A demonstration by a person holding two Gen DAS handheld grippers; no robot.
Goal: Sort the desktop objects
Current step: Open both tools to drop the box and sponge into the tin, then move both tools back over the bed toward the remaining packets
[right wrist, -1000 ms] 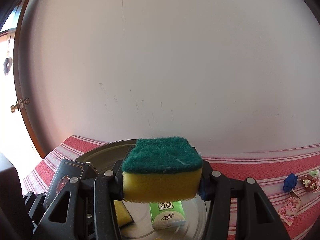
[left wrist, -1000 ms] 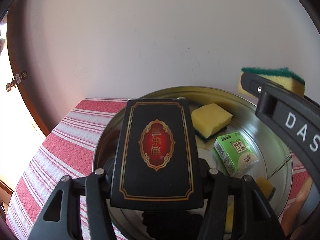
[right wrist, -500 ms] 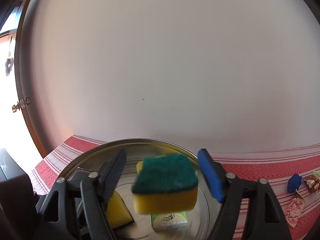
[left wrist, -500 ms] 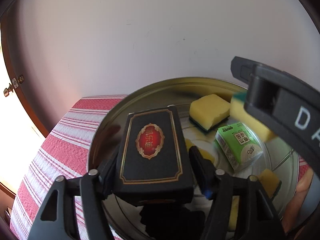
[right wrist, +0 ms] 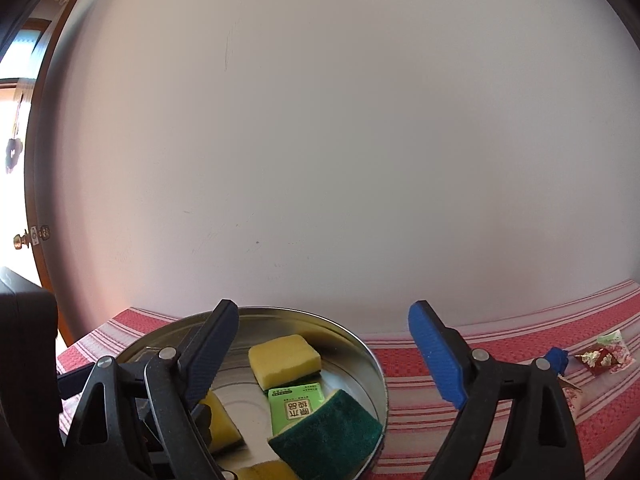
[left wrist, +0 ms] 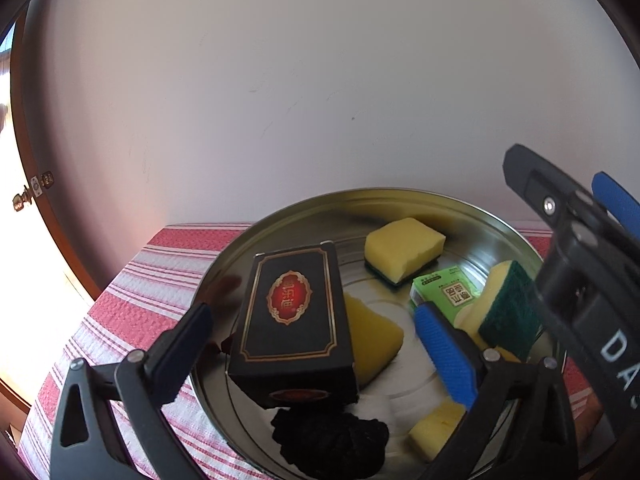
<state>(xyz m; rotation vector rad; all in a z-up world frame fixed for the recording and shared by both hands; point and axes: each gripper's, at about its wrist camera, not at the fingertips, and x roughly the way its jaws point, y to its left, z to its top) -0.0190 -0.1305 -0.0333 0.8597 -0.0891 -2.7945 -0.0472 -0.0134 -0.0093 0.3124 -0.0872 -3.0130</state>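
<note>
A round metal tray (left wrist: 280, 216) holds the sorted things. The black box with a red emblem (left wrist: 292, 320) lies in it, partly on a yellow sponge (left wrist: 372, 340). My left gripper (left wrist: 312, 312) straddles the box with its jaws opening, pads clear of it. The green-topped sponge (right wrist: 328, 428) leans tilted on the green carton (right wrist: 294, 404) by the tray's wall (right wrist: 360, 344). Above it my right gripper (right wrist: 323, 312) is opening, with nothing between its fingers. One of its fingers (left wrist: 532, 176) shows in the left wrist view.
Another yellow sponge (left wrist: 404, 244), a small yellow piece (left wrist: 436, 428) and a black crumpled lump (left wrist: 332, 440) also lie in the tray. Candy wrappers (right wrist: 604, 354) and a blue bit (right wrist: 558, 358) sit on the striped red cloth (left wrist: 140, 300). A white wall stands close behind.
Both grippers spread their jaws. The black box dropped from the left one into the tray. The green-topped sponge fell from the right one onto the carton.
</note>
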